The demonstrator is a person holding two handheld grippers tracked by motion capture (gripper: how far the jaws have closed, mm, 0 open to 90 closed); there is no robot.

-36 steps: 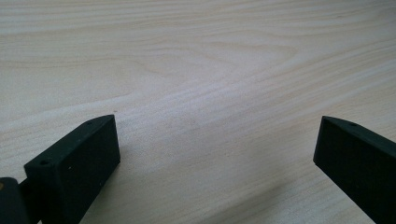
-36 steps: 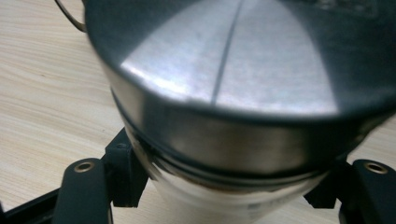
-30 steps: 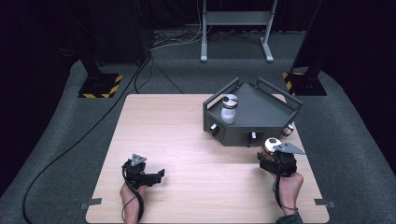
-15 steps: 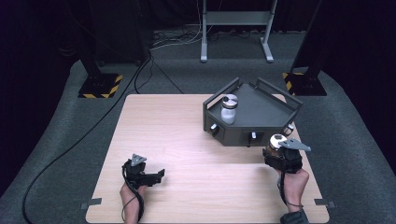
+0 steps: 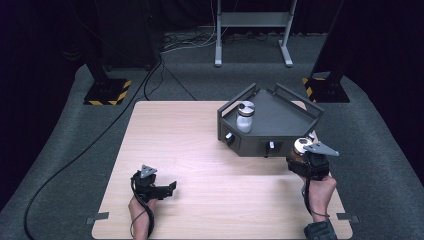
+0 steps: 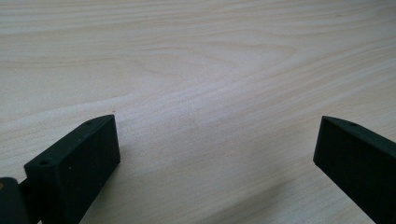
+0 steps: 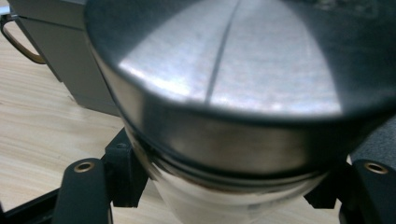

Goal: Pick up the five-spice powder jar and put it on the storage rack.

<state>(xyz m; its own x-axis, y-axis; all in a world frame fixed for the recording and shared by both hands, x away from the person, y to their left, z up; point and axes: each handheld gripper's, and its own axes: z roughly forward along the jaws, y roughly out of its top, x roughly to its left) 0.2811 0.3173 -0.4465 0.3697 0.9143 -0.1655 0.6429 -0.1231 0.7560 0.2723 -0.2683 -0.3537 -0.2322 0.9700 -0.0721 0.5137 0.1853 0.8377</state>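
High view: right tongs (image 5: pixel 301 150), clamped on a steel-lidded glass jar (image 5: pixel 300 145), have edged toward the grey tray's (image 5: pixel 280 117) four o'clock corner, placement nearing; left tongs (image 5: pixel 167 189) rest wide.

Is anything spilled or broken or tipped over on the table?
Nothing stands out. One jar stands upright on the grey tray, the right gripper holds a second jar with its lid on, and the table shows no spill.
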